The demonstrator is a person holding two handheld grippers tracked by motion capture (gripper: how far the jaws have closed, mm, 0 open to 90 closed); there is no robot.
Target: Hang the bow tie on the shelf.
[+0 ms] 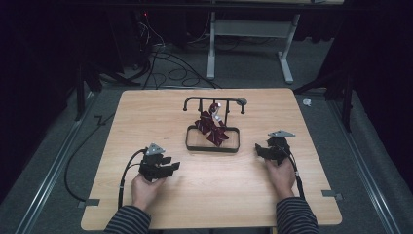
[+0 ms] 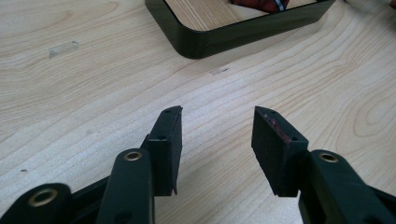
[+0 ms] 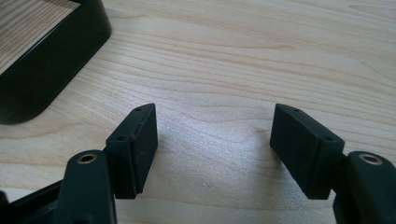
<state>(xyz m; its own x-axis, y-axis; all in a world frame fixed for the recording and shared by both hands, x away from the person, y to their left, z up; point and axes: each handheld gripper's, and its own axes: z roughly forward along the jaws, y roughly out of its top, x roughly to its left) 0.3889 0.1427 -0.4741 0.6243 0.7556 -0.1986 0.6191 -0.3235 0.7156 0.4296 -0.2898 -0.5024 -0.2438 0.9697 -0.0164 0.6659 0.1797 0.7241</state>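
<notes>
From the high view: a pale wooden surface (image 1: pixel 146 112) with rounded corners sits on grey carpet (image 1: pixel 58 161) in a dark, curtained room. Beyond its far edge, black cables (image 1: pixel 168 68) loop across the floor beside a white desk frame (image 1: pixel 287 53). Near the middle of the surface, toward the far edge, stands a black tray (image 1: pixel 213 146) with a black rail (image 1: pixel 214 101) arching over its far side; dark red wrappers (image 1: pixel 213 127) are heaped inside it. The left gripper (image 1: pixel 168 168) rests near the front-left part of the surface, held in a hand, a striped sleeve (image 1: pixel 127 220) below it. The right gripper (image 1: pixel 259 150) lies right of the tray, well apart from it. Small grey tape tabs (image 1: pixel 91 202) mark the front corners.

Left gripper view now: fingers (image 2: pixel 168 149) spread, nothing between them, bare wood grain under them. The tray's rounded corner lies ahead, with a sliver of red wrapper inside it.

Right gripper view: fingers (image 3: pixel 135 149) spread wide, gripping nothing, over plain wood. The tray's corner sits at the upper left.
</notes>
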